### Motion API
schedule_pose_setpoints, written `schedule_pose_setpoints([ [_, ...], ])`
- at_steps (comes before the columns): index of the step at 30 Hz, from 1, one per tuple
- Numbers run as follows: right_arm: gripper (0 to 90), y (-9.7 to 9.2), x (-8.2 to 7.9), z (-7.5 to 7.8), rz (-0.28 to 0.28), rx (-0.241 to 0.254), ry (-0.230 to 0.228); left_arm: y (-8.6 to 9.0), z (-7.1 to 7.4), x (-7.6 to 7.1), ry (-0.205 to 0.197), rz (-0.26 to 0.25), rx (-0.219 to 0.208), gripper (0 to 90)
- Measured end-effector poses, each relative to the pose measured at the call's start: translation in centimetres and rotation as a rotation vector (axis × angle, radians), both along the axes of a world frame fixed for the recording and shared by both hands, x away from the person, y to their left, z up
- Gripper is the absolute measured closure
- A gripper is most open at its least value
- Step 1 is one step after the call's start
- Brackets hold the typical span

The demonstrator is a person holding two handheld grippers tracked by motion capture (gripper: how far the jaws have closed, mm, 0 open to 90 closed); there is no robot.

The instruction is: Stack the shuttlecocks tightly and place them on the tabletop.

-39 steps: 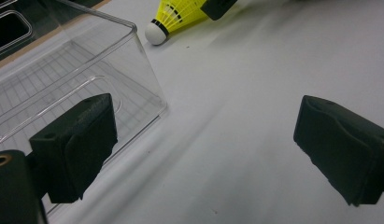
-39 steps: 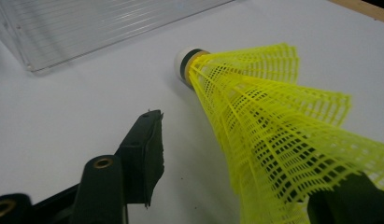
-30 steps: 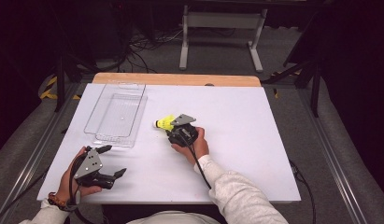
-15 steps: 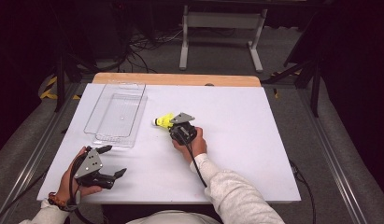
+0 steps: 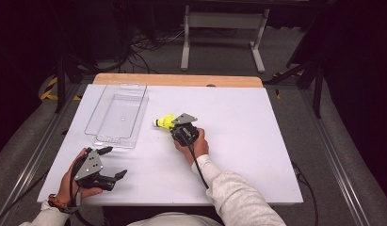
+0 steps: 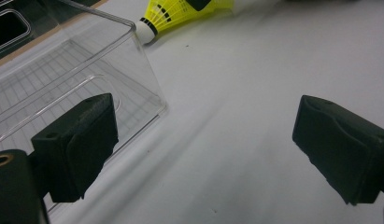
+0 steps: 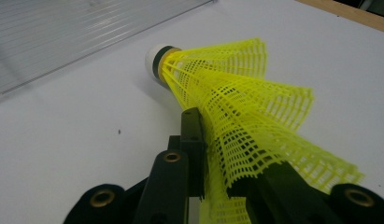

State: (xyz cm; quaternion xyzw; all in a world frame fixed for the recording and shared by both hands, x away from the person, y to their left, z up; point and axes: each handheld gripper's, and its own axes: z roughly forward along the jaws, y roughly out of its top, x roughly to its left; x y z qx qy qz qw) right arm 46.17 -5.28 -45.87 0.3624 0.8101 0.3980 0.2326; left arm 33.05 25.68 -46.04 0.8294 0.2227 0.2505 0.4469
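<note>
A yellow shuttlecock [image 5: 164, 122] with a white cork lies on its side on the white table [image 5: 247, 155], cork toward the clear container [image 5: 116, 115]. My right gripper [image 5: 174, 126] reaches it from the right. Its jaws have just been closing and now pinch the mesh skirt [image 7: 236, 107], which is crumpled between the right gripper's [image 7: 222, 154] pads. My left gripper [image 5: 115, 162] rests near the table's front left, held in a hand. It stands open [image 6: 203, 149] with nothing between its fingers, facing the container's corner [image 6: 147, 70] and the shuttlecock [image 6: 171, 14] beyond.
The clear plastic container [image 7: 63, 32] sits open-topped at the table's left rear, near a wooden strip [image 5: 181, 80] along the far edge. Cables and a metal stand [image 5: 219, 28] lie on the floor beyond. Bare white surface spreads to the right of my right hand.
</note>
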Motion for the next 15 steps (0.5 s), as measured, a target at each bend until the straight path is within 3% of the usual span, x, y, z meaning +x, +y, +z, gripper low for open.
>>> schedule_pose_setpoints([
  [15,82.5,0.01,-0.14,0.16,0.021,0.005,0.001,0.04,0.03,-0.07,-0.005,-0.001,0.0,7.8],
])
